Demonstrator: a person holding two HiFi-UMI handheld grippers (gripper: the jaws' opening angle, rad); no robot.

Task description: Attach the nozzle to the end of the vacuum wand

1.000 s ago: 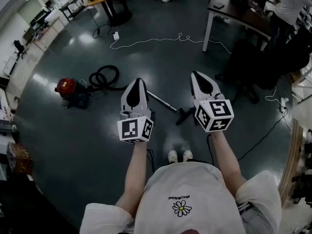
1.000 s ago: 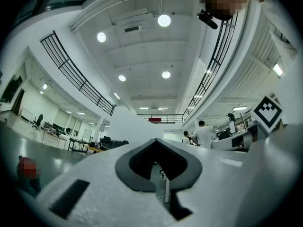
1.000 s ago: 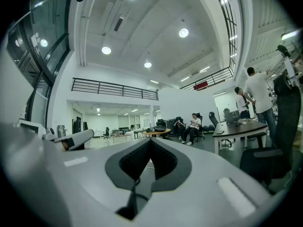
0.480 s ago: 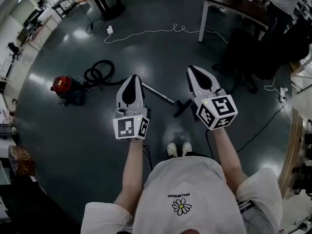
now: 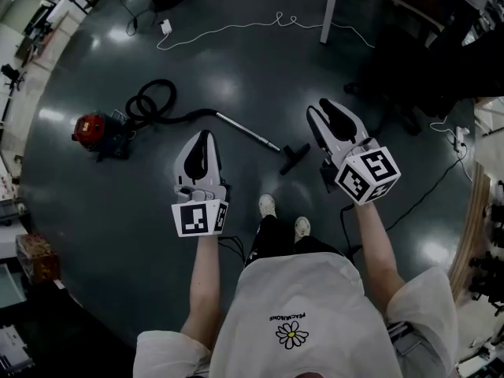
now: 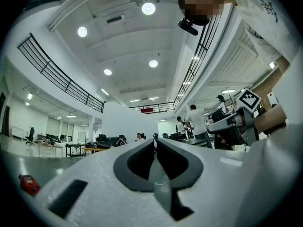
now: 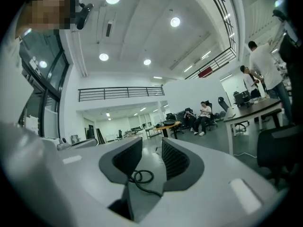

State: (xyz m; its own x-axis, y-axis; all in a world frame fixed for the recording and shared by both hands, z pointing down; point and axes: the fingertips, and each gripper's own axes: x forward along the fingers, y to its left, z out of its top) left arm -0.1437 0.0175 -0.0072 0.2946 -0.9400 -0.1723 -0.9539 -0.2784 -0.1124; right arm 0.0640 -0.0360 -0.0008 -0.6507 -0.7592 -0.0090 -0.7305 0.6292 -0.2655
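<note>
The left gripper [image 5: 203, 134] has its fingers pressed together with nothing between them; in the left gripper view [image 6: 155, 138] the dark ribbed pads meet at the tips. The right gripper [image 5: 328, 105] has just been opening its fingers. In the right gripper view [image 7: 151, 145] they stand apart around bare floor. A dark looped cord [image 7: 141, 176] sits low in that gap; whether it lies on the floor or belongs to the gripper cannot be told.

Neither set of fingers touches the task's things. The nozzle [image 5: 294, 157], a small black T-shaped piece, lies on the floor [image 5: 236, 61] between the two grippers, just left of the right fingers and below them. The vacuum wand [image 5: 246, 131], a thin metal tube, lies slantwise just beyond the left fingertips, its free end close to the nozzle but apart from it. Its other end joins a black hose [image 5: 153, 101] coiled in loops, which runs to a red canister [image 5: 93, 128], well left of the left fingers.

The floor is dark and glossy with blotched light reflections. A thin white cable [image 5: 260, 24] snakes across it far ahead of both grippers. A white bench leg [image 5: 325, 10] is cut off at the top edge, and the nozzle's detail is too small to make out.
</note>
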